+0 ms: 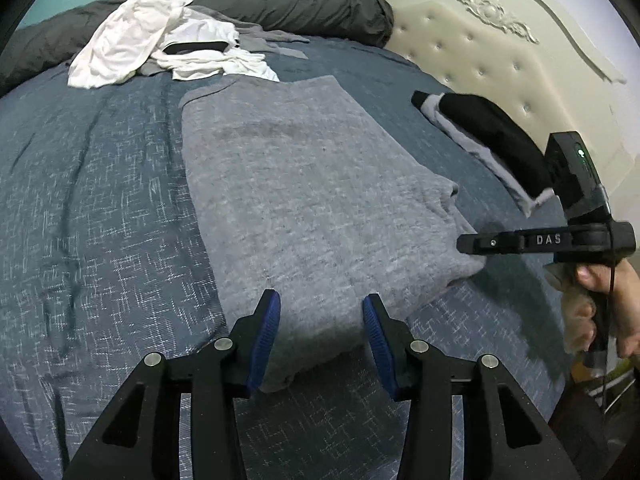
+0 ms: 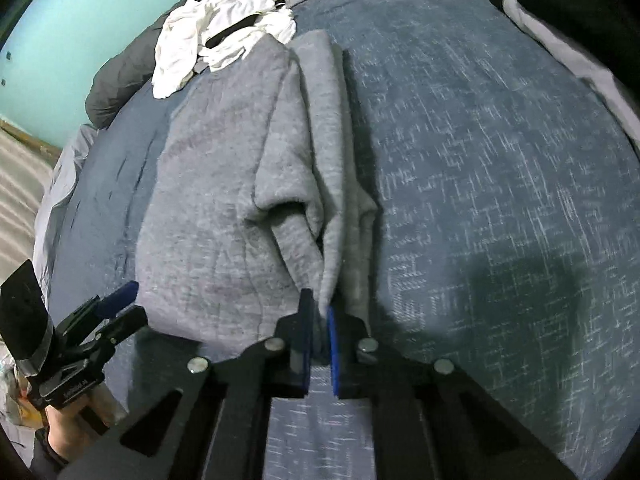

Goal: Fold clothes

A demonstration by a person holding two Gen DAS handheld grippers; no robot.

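Note:
A grey garment (image 1: pixel 304 184) (image 2: pixel 212 200) lies partly folded on the blue bed cover (image 1: pixel 100 200) (image 2: pixel 500 160). My left gripper (image 1: pixel 322 320) stands open at the garment's near edge, cloth lying between its blue pads (image 1: pixel 268 328) without being pinched. It also shows from the side in the right wrist view (image 2: pixel 116 308), by the garment's near left corner. My right gripper (image 2: pixel 318 316) is shut on a bunched fold at the garment's near right edge. In the left wrist view the right gripper (image 1: pixel 466 244) meets that right corner, held by a hand (image 1: pixel 608 280).
A pile of white clothes (image 1: pixel 140 40) (image 2: pixel 216 24) lies at the far side. A black and grey garment (image 1: pixel 492 136) (image 2: pixel 560 20) lies to the right. A dark grey duvet (image 1: pixel 280 4) runs along the back, beside a cream tufted headboard (image 1: pixel 500 52). The bed's left edge drops to the floor (image 2: pixel 20 184).

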